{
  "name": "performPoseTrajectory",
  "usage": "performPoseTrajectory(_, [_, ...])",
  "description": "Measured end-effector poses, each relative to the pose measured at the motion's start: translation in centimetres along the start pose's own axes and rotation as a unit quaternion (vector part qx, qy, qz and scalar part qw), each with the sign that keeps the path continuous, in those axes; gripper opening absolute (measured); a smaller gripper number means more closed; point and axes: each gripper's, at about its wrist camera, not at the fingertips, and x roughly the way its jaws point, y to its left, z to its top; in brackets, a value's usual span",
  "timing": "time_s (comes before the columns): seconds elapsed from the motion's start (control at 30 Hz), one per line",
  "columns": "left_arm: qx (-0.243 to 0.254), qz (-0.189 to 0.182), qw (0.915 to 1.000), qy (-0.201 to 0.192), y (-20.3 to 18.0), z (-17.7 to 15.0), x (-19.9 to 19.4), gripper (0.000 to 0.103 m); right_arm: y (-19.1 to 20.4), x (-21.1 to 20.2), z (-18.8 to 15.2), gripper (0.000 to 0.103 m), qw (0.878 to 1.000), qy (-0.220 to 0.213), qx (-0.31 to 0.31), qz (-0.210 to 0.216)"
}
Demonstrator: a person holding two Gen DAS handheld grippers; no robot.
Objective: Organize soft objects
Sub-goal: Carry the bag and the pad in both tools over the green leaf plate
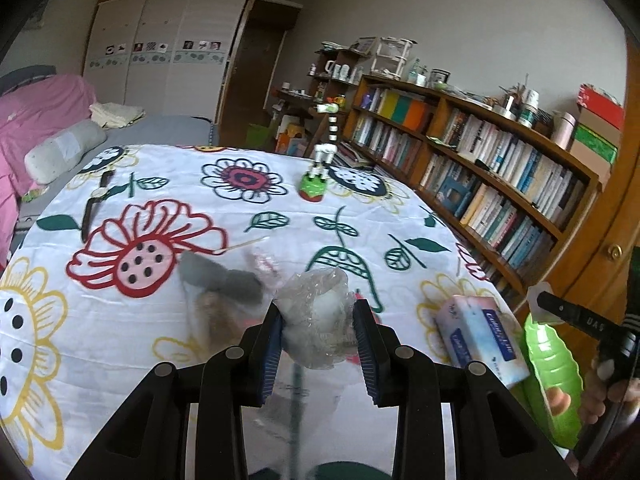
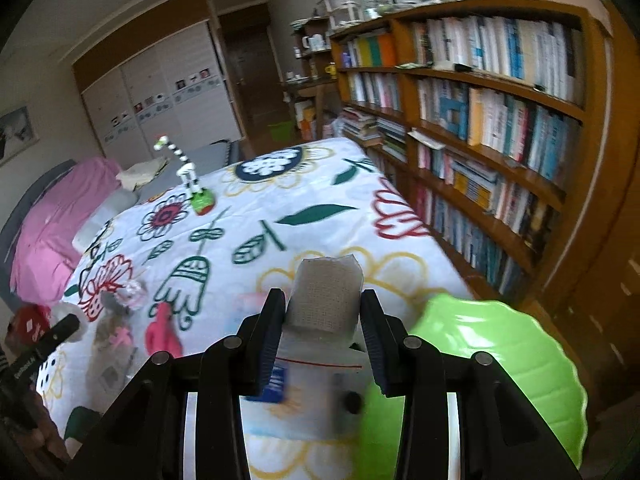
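Observation:
My left gripper [image 1: 320, 340] is shut on a crumpled clear plastic bag [image 1: 316, 312] with something white and soft inside, held above the flowered tablecloth [image 1: 120, 360]. My right gripper [image 2: 324, 320] is shut on a clear zip bag holding a grey woven pad [image 2: 326, 296], which sticks up between the pads. A grey soft piece [image 1: 216, 280] and a small clear-wrapped pink item [image 1: 264, 264] lie on the cloth just beyond the left gripper. A pink soft object [image 2: 160, 336] lies left of the right gripper. A tissue pack [image 1: 480, 332] rests beside a green plate [image 2: 500, 360].
A toy giraffe on a green base [image 1: 318, 168] stands at the far side of the table, and a wristwatch [image 1: 98, 196] lies at the far left. Bookshelves [image 2: 500, 120] run along the right, close to the table edge. A bed with pink bedding [image 1: 36, 120] lies behind.

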Motion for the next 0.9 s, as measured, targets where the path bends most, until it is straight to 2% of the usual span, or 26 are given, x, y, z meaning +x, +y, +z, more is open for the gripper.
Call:
performPoseTrajectory(0.37, [0.047,-0.022,0.9986,0.012,-5.6,0.0,1.1,0.036,-7.0,-1.3,-1.4,0.040,0.999,0.009,0.046,-0.024])
performPoseTrajectory(0.63, [0.075,-0.040,0.9961,0.021,-9.0,-0.4,1.6,0.036,-9.8,-1.3,-2.8,0.041,0.997,0.030,0.068,-0.028])
performPoseTrajectory(0.9, [0.106,-0.059,0.9921,0.033,-12.4,-1.0,2.0,0.037,-11.5,-2.2,-3.4,0.042,0.995,0.029,0.089,-0.014])
